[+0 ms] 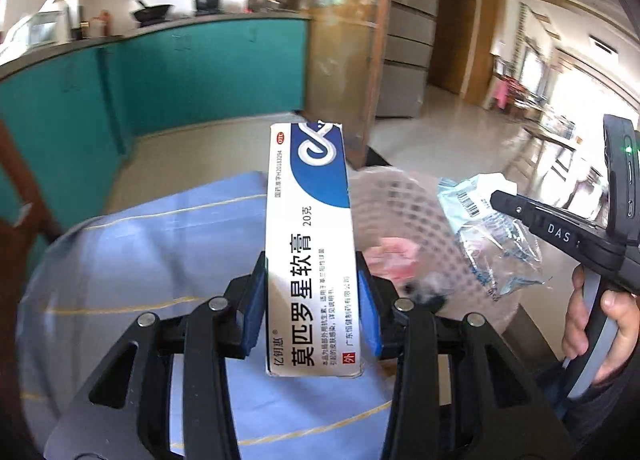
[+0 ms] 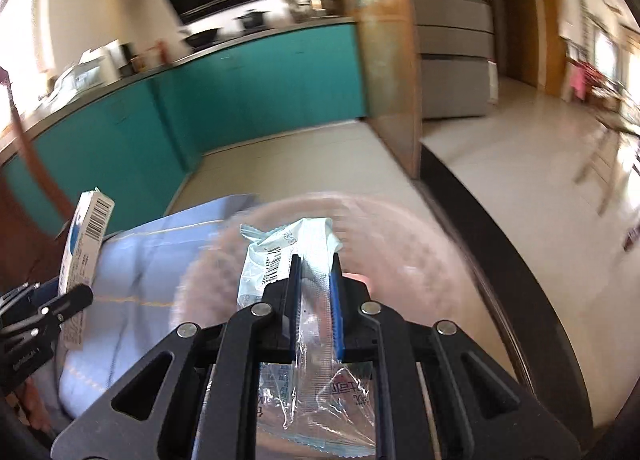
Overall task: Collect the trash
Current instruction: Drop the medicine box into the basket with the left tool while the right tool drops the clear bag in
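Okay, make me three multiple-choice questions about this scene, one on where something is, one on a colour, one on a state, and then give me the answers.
1. Where is the ointment box?
A. Between the left gripper's fingers
B. Flat on the blue cloth
C. On the kitchen counter

2. What colour are the kitchen cabinets?
A. White
B. Teal
C. Red

3. What state is the right gripper in?
A. Wide open and empty
B. Shut on the plastic wrapper
C. Shut on a spoon

Answers:
1 A, the blue pads press both long sides of the box.
2 B, the fronts under the counter are teal.
3 B, the crinkled wrapper is pinched between its fingers.
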